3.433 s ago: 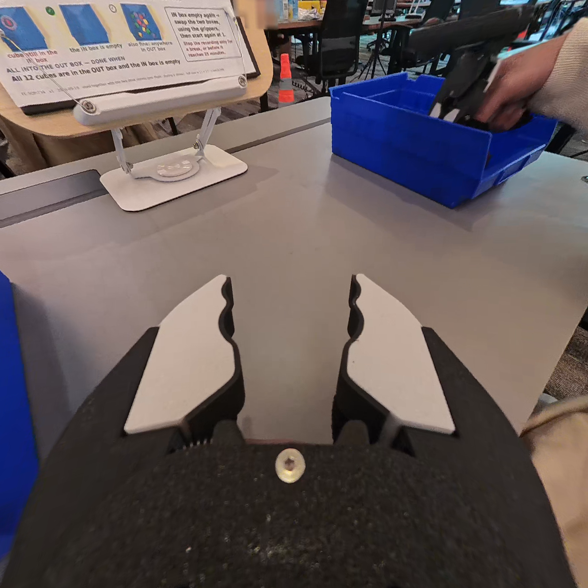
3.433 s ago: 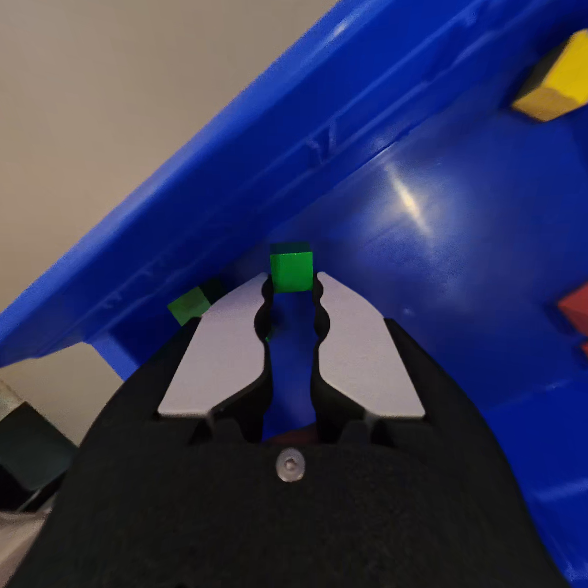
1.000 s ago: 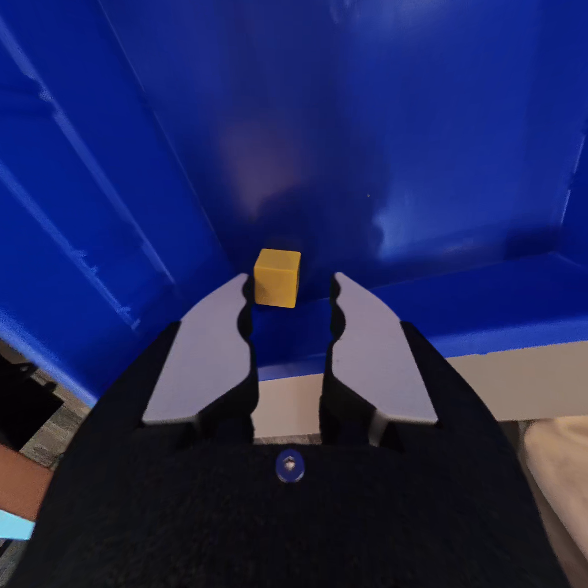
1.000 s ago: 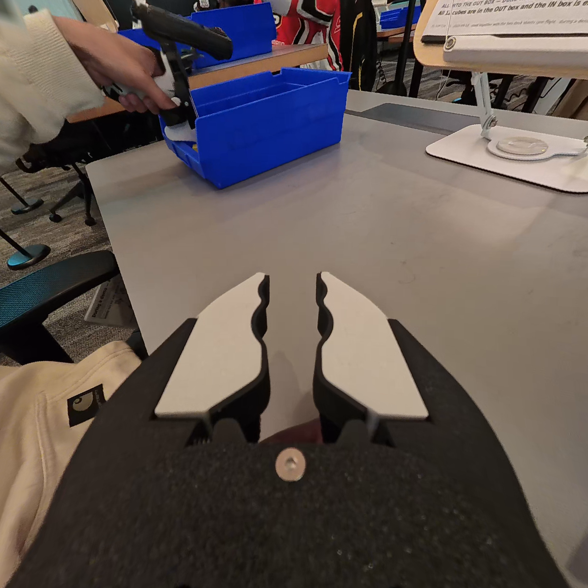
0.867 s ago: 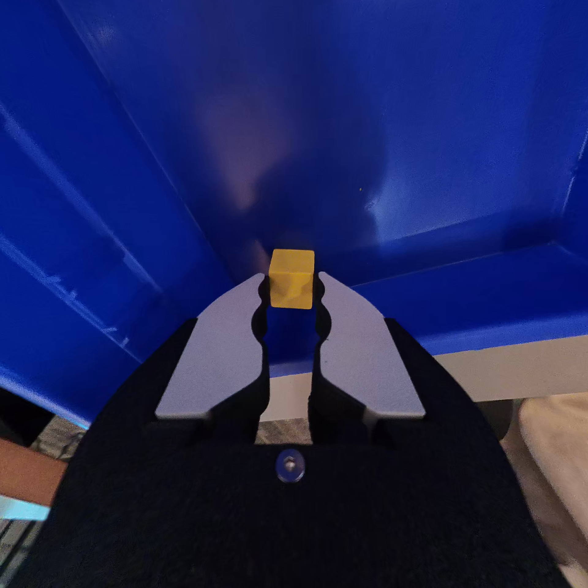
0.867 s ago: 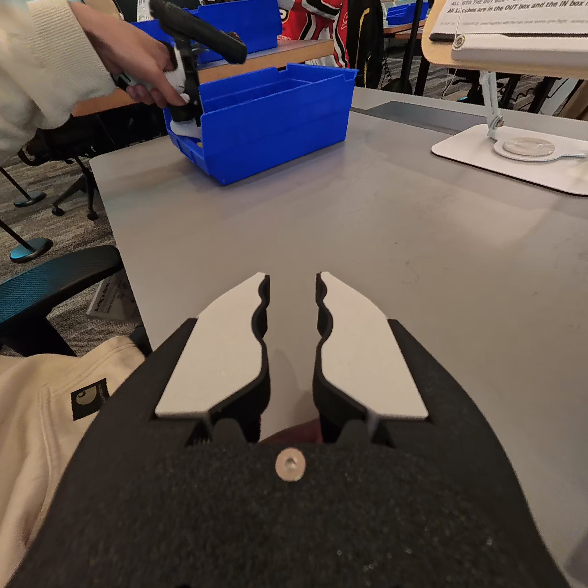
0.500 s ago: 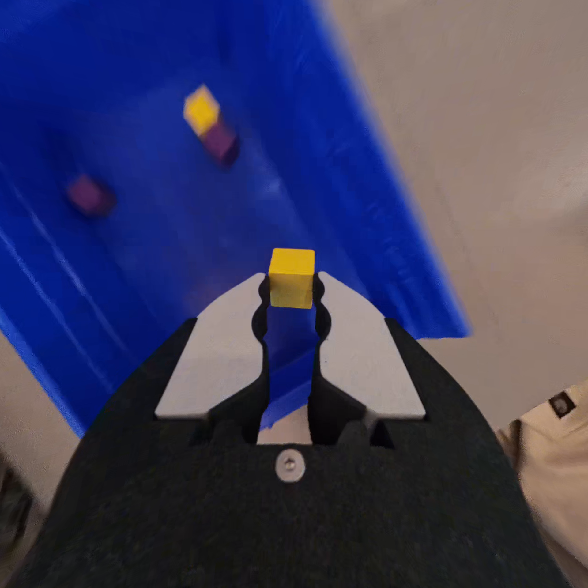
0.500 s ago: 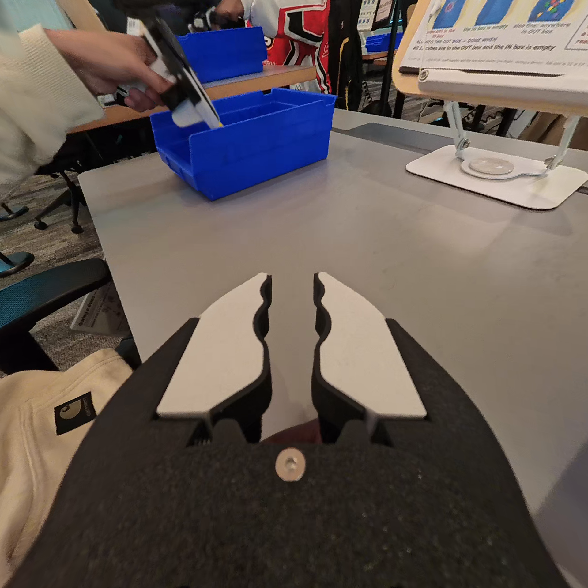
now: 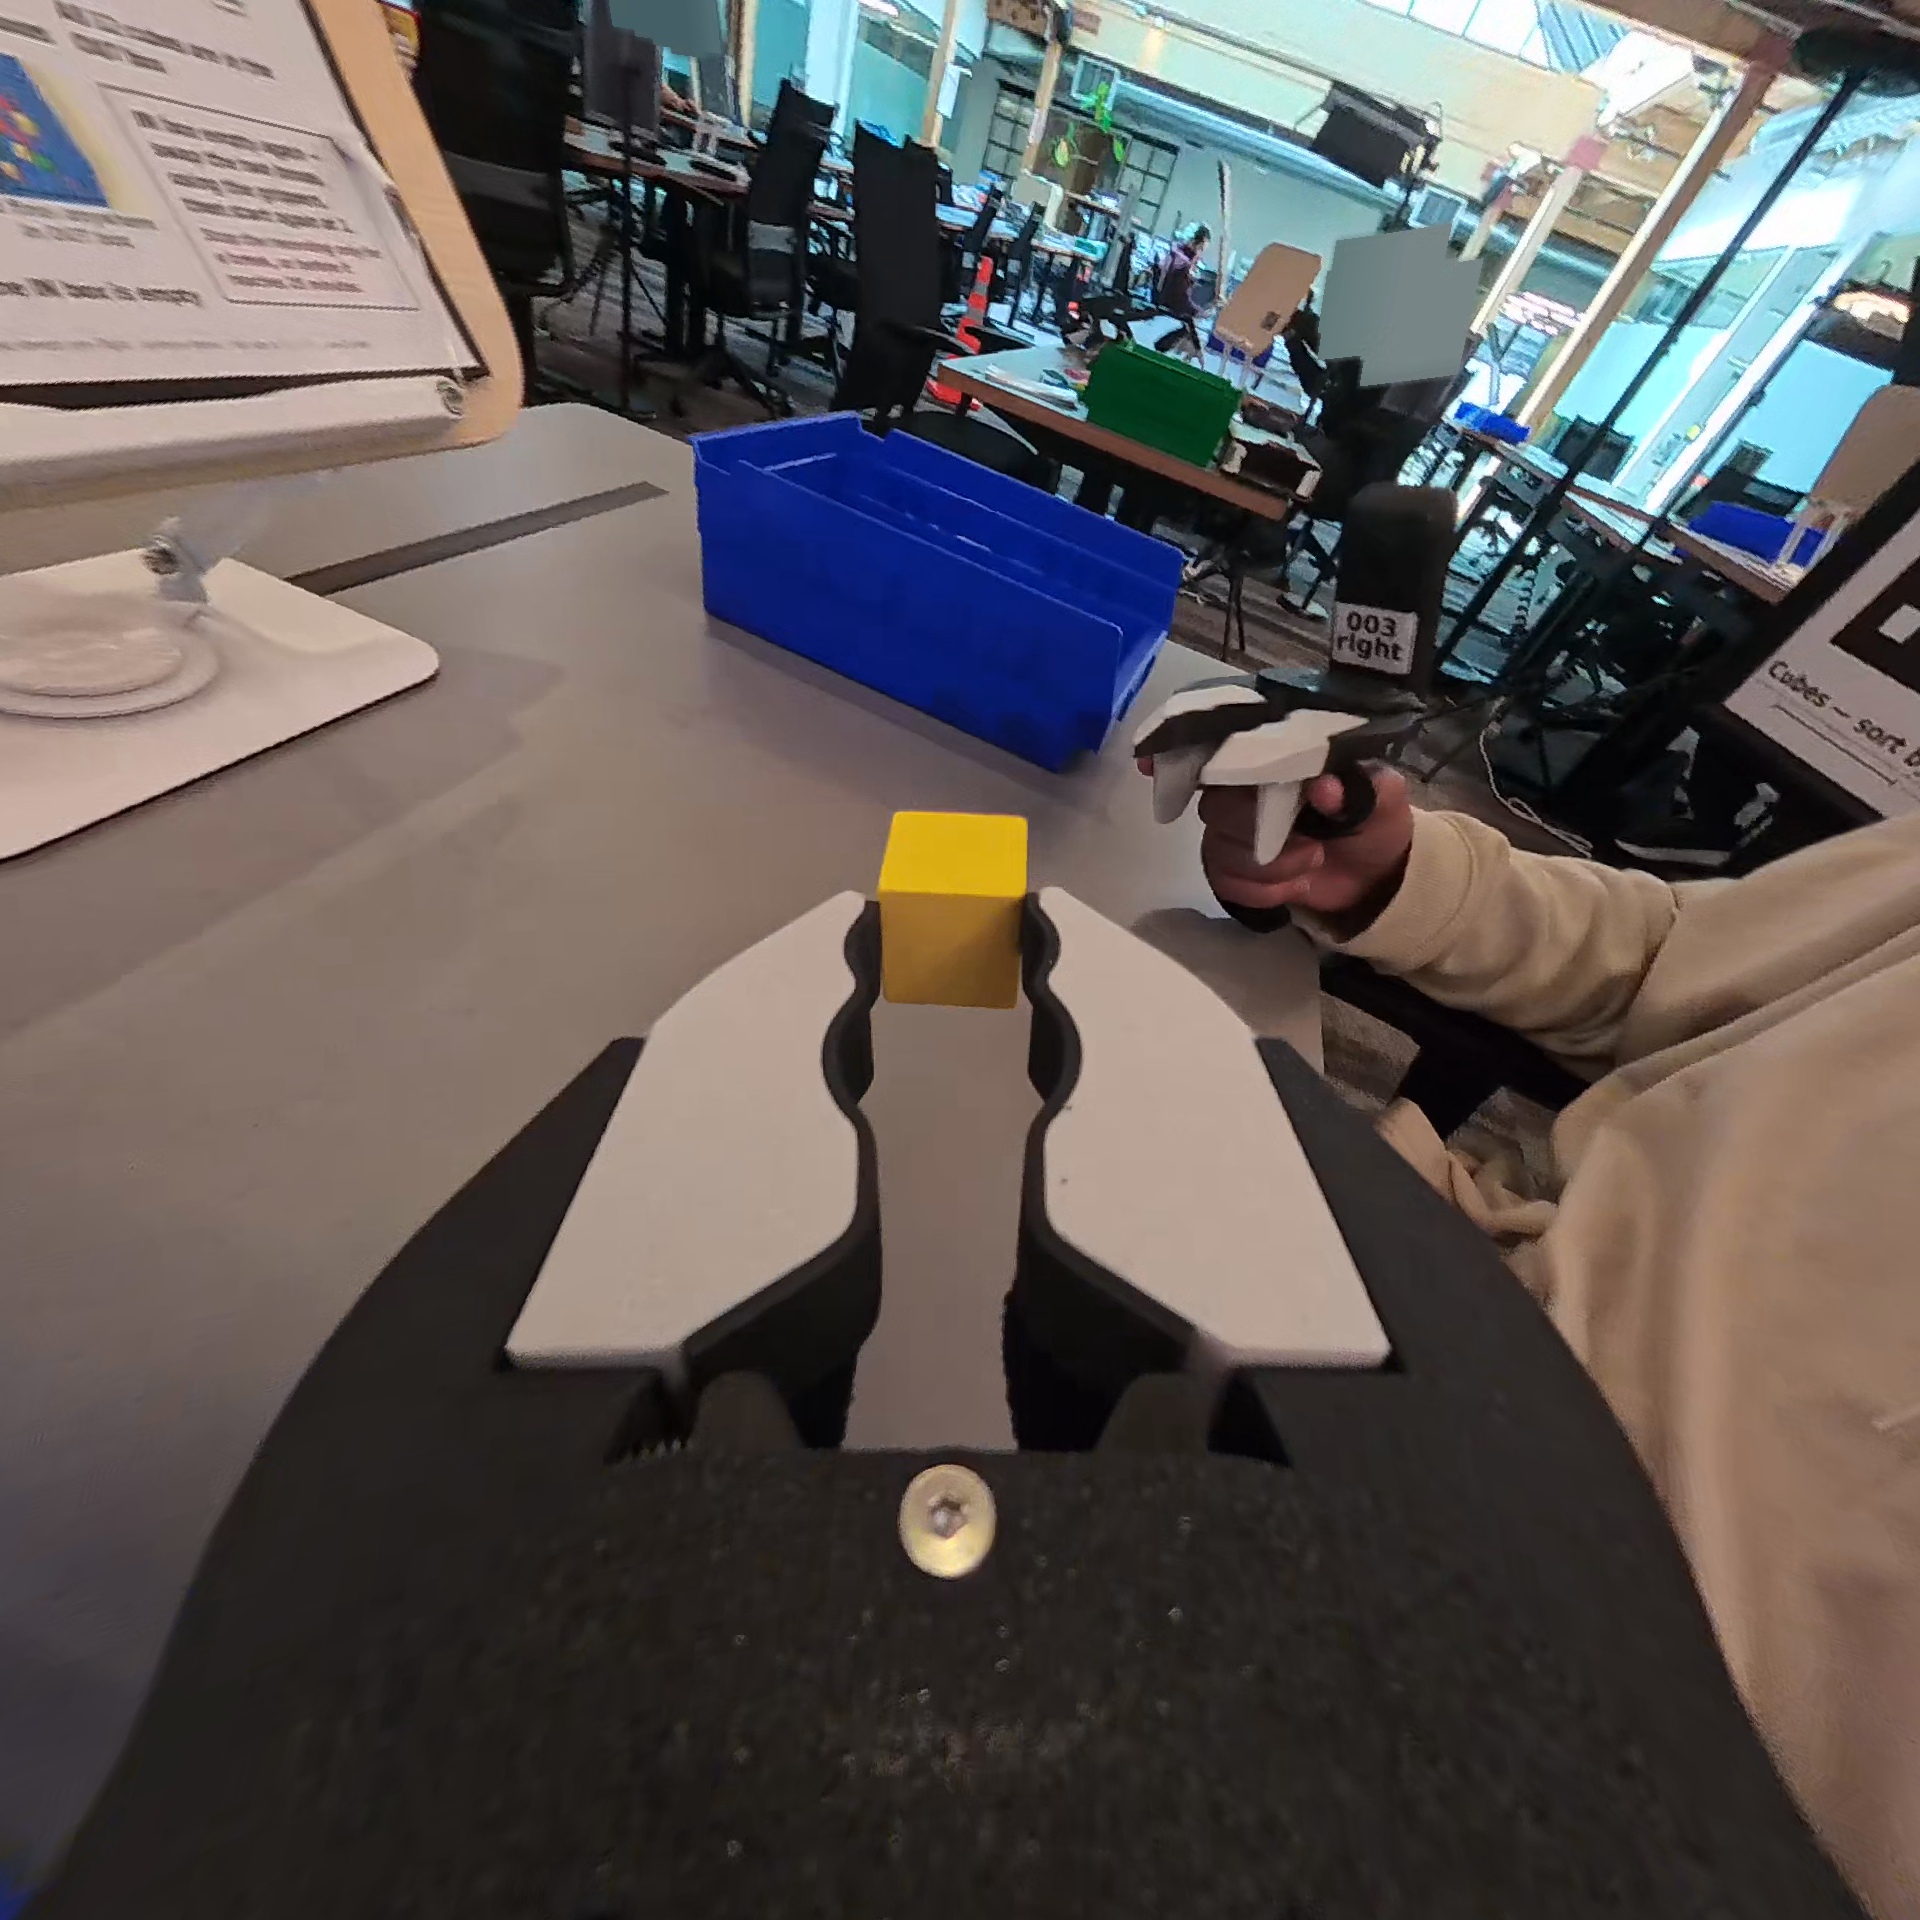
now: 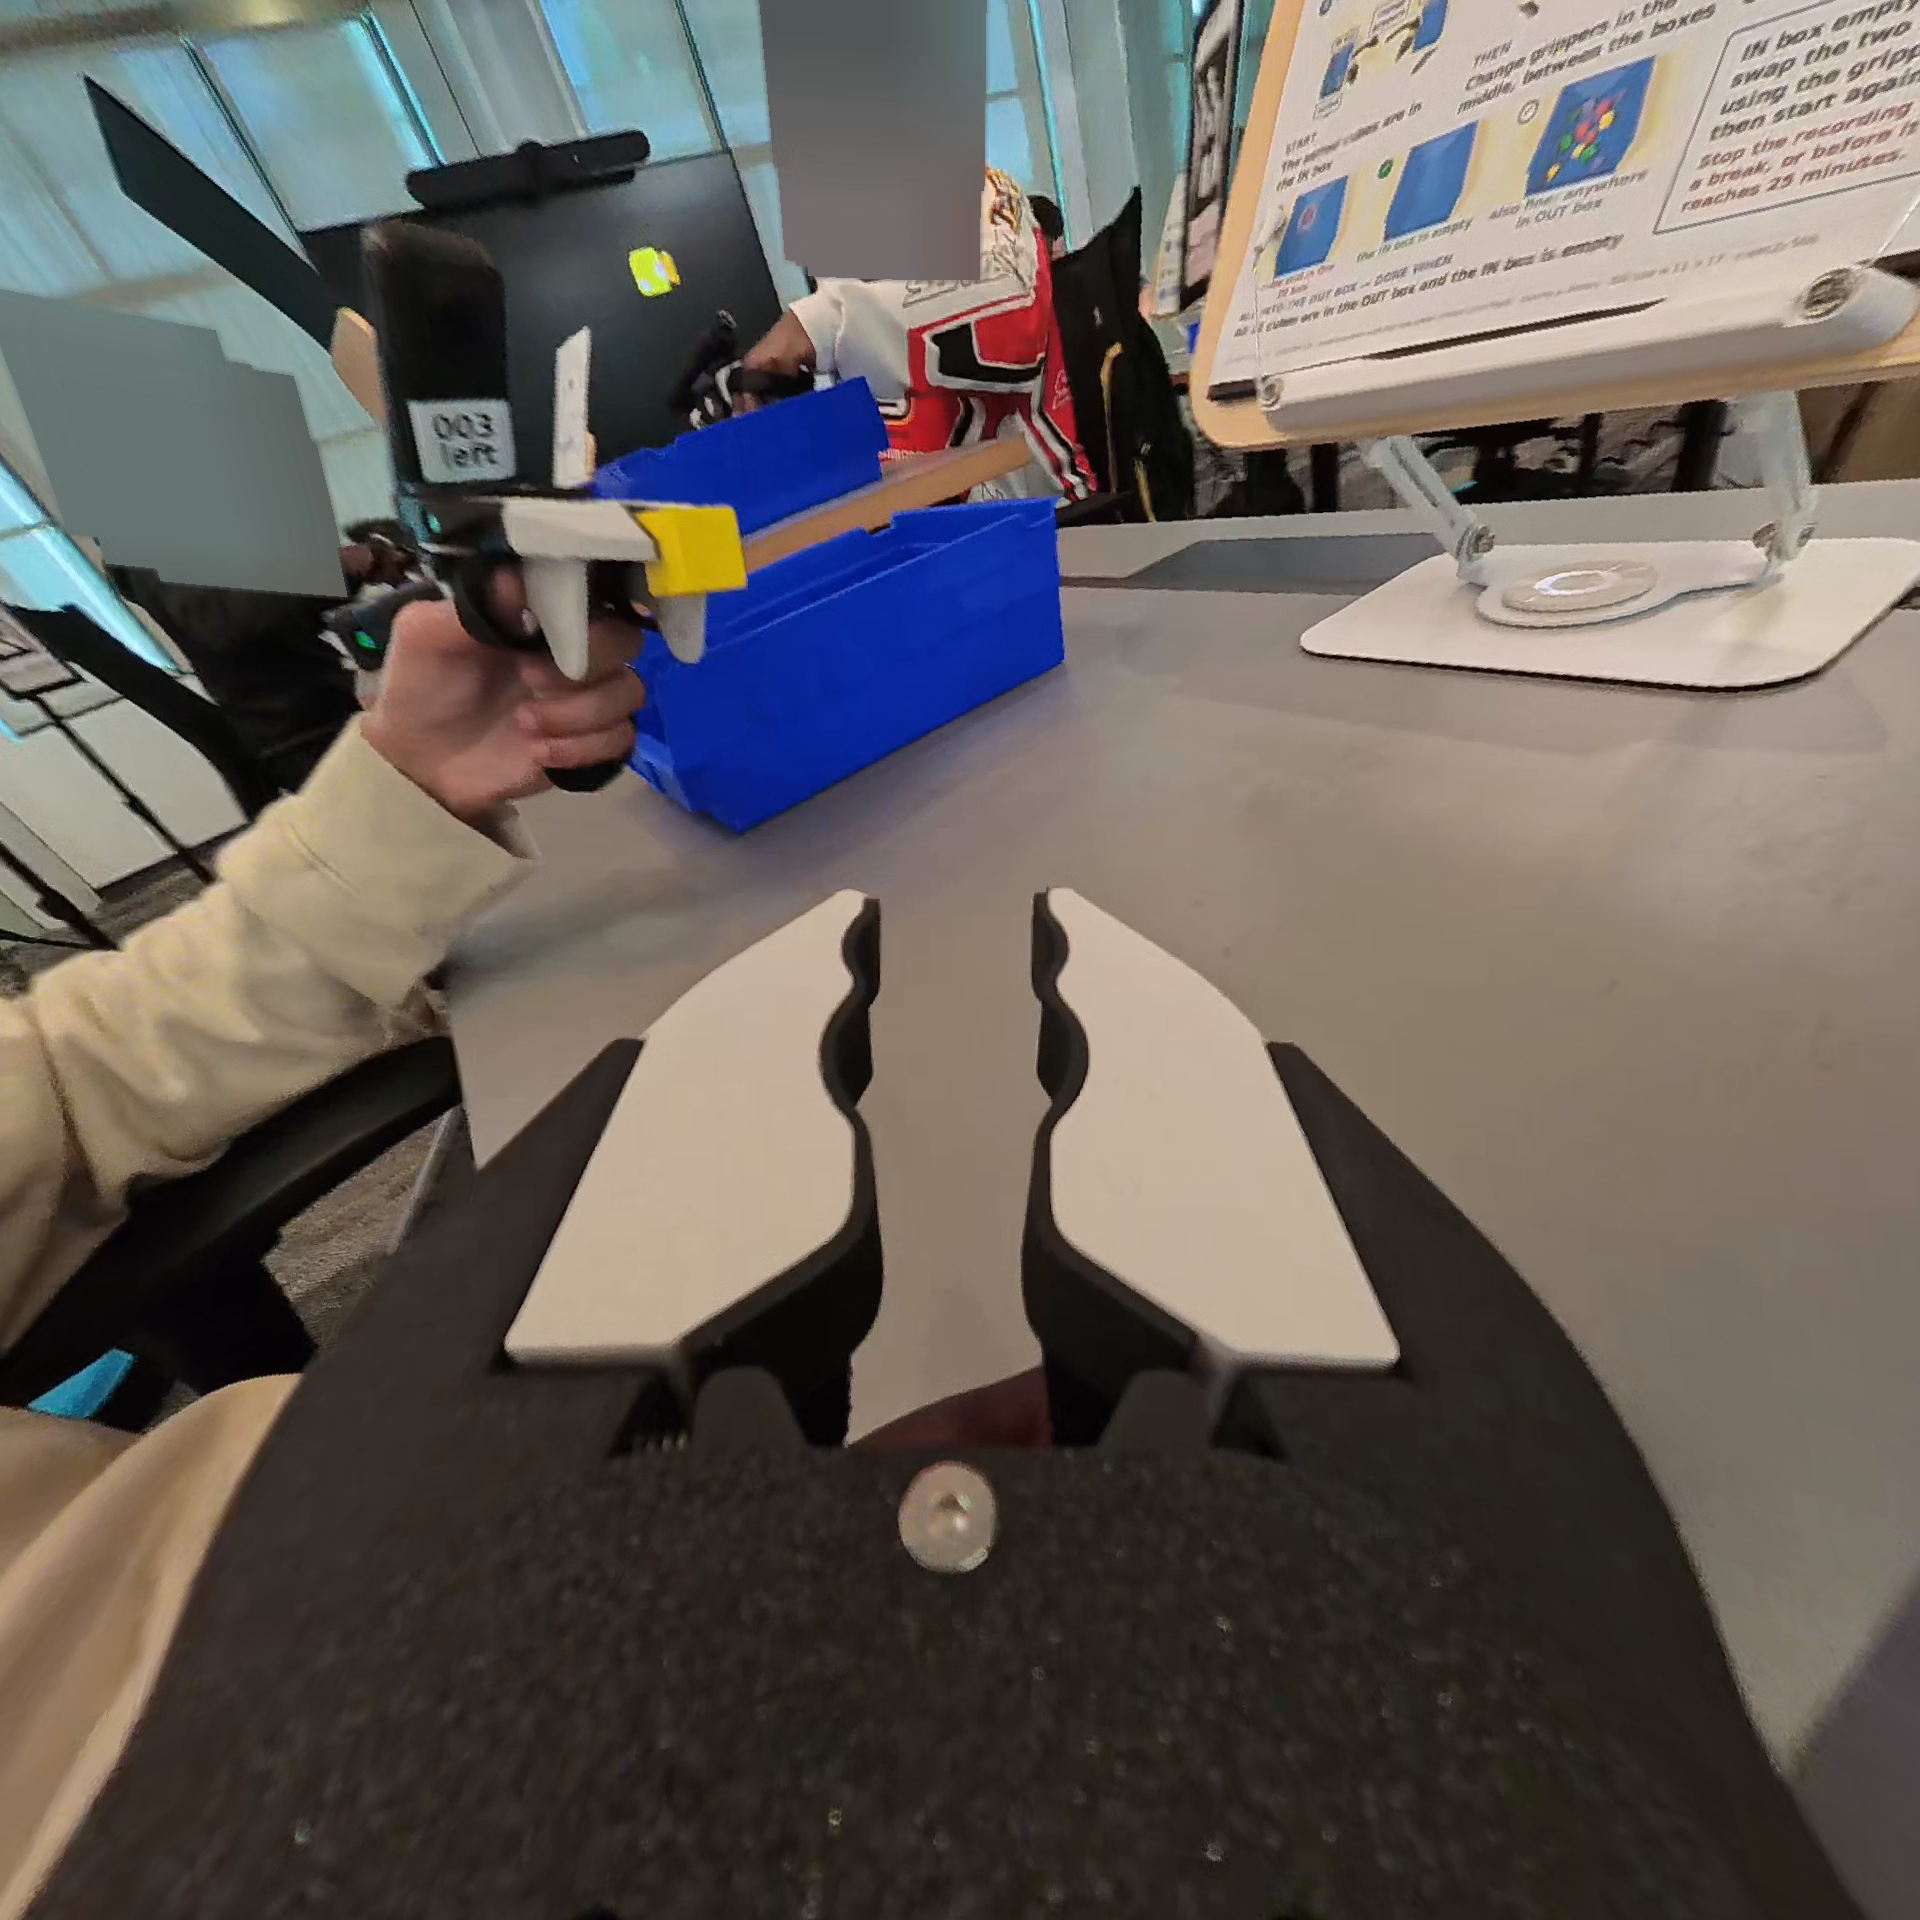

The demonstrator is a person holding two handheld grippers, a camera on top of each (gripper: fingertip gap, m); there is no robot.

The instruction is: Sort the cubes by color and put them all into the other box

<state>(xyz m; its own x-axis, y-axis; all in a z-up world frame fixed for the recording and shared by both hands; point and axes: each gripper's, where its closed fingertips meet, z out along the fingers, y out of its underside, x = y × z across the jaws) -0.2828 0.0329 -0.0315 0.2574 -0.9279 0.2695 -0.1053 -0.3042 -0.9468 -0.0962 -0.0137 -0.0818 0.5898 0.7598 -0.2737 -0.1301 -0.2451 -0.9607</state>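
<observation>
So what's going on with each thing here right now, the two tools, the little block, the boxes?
Left tool: shut on the yellow cube, held in the air above the table.
Yellow cube: pinched at the tips, level, off the table.
Right tool: open, holding nothing, over the grey table.
Blue box: upright on the table, contents hidden.
Second blue box: upright, contents hidden.
Instruction stand: upright, sheet tilted back.

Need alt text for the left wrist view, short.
The left tool is shut on a yellow cube, held above a grey table. Beyond it stands a blue box, and to the right a hand holds the right tool.
</observation>
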